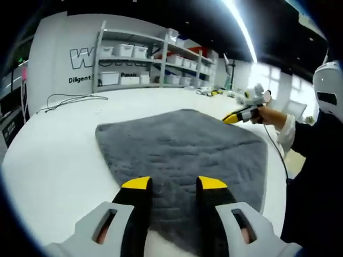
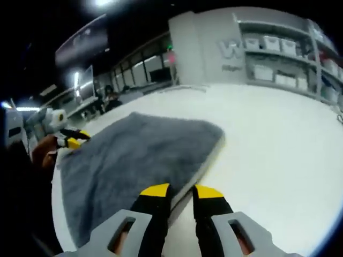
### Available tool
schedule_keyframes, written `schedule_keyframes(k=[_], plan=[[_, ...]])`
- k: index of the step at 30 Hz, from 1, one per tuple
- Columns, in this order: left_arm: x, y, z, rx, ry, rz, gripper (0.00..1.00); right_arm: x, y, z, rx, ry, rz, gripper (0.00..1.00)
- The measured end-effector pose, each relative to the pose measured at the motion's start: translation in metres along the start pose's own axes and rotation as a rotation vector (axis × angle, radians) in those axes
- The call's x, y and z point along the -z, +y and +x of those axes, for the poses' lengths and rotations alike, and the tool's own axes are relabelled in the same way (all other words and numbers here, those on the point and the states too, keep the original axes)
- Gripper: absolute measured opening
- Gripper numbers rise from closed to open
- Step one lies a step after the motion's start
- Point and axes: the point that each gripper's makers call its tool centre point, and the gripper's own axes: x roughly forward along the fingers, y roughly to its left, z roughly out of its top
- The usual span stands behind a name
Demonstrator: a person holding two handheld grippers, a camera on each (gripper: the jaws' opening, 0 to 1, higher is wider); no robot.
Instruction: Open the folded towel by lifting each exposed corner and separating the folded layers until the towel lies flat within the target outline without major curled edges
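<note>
Two grippers are working at a grey towel (image 1: 182, 155) that is lying on the white table (image 1: 64, 144). Left gripper (image 1: 174, 184) is hovering over the towel's near edge, jaws apart and gripping nothing. Right gripper (image 2: 181, 190) is straddling a thick towel edge, jaws parted.

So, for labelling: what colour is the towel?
Grey towel, clearest in the left gripper view.
</note>
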Motion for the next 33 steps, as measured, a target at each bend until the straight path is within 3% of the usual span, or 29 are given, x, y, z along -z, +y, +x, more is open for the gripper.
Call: schedule_keyframes(k=[9, 17, 33], plan=[[0.008, 0.004, 0.006, -0.008, 0.029, 0.006, 0.3, 0.002, 0.002, 0.002, -0.005, 0.019, 0.01, 0.11], [0.008, 0.005, 0.007, -0.011, 0.032, 0.017, 0.3, -0.001, 0.003, -0.004, 0.018, 0.019, -0.032, 0.02], [-0.007, -0.005, 0.017, 0.026, 0.004, 0.03, 0.3, -0.02, 0.02, -0.013, -0.026, -0.027, -0.04, 0.0]])
